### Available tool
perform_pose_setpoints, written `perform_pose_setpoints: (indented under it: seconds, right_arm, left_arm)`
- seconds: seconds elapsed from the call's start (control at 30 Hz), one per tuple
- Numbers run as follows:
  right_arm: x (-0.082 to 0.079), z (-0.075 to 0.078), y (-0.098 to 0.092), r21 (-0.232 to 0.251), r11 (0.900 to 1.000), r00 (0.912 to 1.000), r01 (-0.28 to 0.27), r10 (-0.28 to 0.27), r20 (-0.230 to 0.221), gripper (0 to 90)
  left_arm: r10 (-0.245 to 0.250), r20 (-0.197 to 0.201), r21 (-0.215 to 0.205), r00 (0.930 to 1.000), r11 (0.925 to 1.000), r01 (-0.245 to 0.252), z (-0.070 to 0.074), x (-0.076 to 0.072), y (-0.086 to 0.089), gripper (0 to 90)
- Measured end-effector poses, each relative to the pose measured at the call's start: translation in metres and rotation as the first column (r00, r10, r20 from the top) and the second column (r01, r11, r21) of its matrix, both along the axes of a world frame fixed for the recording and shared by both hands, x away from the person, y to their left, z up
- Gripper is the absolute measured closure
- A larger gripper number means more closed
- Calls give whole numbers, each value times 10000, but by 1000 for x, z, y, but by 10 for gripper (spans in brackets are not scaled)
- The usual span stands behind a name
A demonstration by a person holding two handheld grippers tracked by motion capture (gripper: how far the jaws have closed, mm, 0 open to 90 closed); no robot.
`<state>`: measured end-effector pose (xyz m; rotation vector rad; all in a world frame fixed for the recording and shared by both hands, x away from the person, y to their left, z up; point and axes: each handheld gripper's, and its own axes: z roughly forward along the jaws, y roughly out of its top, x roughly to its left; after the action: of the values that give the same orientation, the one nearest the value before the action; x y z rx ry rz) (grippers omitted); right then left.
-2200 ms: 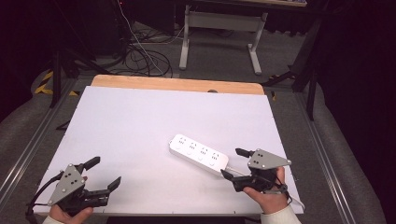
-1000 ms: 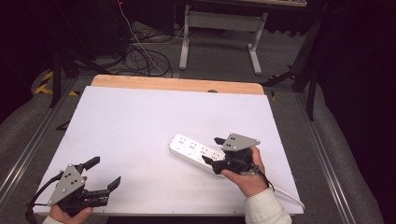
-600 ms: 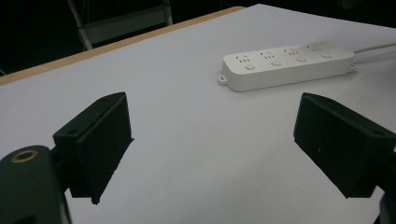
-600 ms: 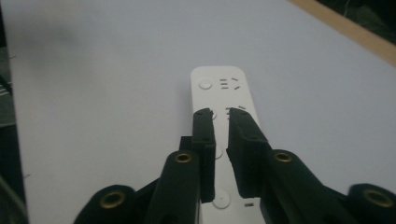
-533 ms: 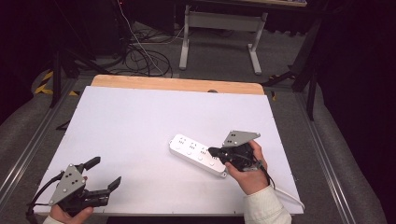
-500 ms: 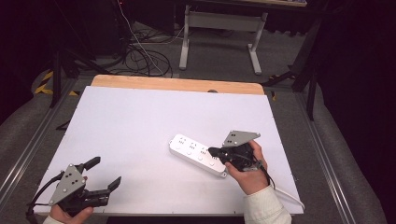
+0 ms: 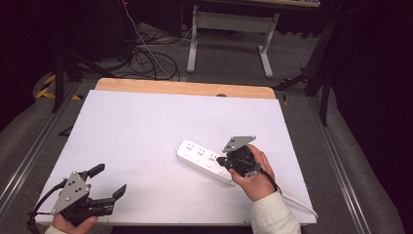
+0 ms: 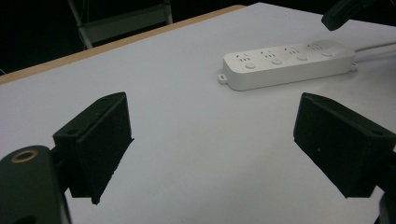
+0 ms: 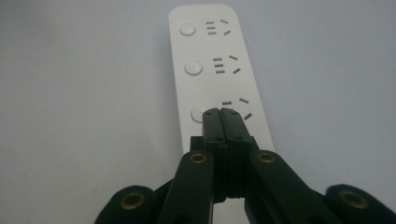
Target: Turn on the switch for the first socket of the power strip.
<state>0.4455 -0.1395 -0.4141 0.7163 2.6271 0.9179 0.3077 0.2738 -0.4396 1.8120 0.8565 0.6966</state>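
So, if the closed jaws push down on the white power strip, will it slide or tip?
The power strip lies flat and long on the smooth white table, so it probably slides, not tips. Its casing looks rigid. The cable may drag a little.

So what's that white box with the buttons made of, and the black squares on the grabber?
The power strip looks like hard plastic: smooth, evenly white, slightly glossy, with rounded moulded corners and crisp slots. The pads on the left gripper look like matte black rubber or foam, dull with no shine, though which one is hard to tell.
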Motion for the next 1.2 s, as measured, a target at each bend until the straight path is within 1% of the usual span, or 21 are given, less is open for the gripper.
perform_pose_setpoints:
  seconds: [0.03,0.07,0.1,0.13,0.2,0.23,0.27,0.3,0.4,0.47,0.73,0.77,0.83,0.87,0.97,1.2]
  right_arm:
    - [1,-1,0,-26,10000,10000,15,-15,-65,900]
    - [2,-4,1,-184,9998,9998,27,-30,-187,900]
    - [2,-4,1,-184,9998,9998,27,-30,-187,900]
    - [3,-6,1,-298,9995,9995,68,-77,-316,900]
    - [4,-9,2,-357,9993,9990,121,-136,-435,900]
    - [4,-9,2,-357,9993,9990,121,-136,-435,900]
    - [4,-11,2,-543,9984,9988,137,-161,-458,900]
    - [4,-11,3,-628,9979,9988,140,-170,-469,900]
    - [4,-13,3,-755,9971,9985,138,-177,-511,900]
    - [5,-15,4,-880,9960,9982,138,-188,-566,900]
    - [4,-17,5,-983,9951,9977,98,-162,-652,900]
    - [4,-18,6,-984,9950,9974,161,-229,-680,900]
    - [4,-18,6,-1079,9941,9972,107,-186,-722,900]
    - [4,-19,7,-1123,9936,9972,82,-165,-732,900]
    - [4,-20,7,-1149,9934,9969,71,-161,-774,900]
    - [4,-21,8,-1248,9921,9969,135,-230,-750,900]
  left_arm:
    - [-3,-5,-2,10000,10000,3,0,0,0,122]
    - [0,-5,-4,10000,10000,0,0,0,0,122]
    - [0,-5,-4,10000,10000,0,0,0,0,122]
    - [0,-5,-5,10000,10000,0,0,0,0,122]
    - [8,-23,-43,10000,10000,-8,0,0,0,122]
    - [6,-22,-39,10000,10000,-6,0,0,0,122]
    - [6,-19,-36,10000,10000,-6,0,0,0,122]
    - [6,-18,-37,10000,10000,-6,0,0,0,122]
    - [-13,-32,13,10000,10000,13,0,0,0,122]
    - [-4,-92,-44,10000,10000,4,-1,0,-1,122]
    - [23,-96,-34,10000,10000,-23,-1,0,-1,122]
    - [19,-93,-36,10000,10000,-19,-1,0,-1,121]
    - [8,-86,-41,10000,10000,-8,-1,0,-1,121]
    - [-28,-48,46,10000,10000,28,-1,1,-1,122]
    - [-20,-69,7,10000,10000,20,-1,1,-1,122]
    - [-16,-68,16,10000,10000,16,-1,0,-1,122]
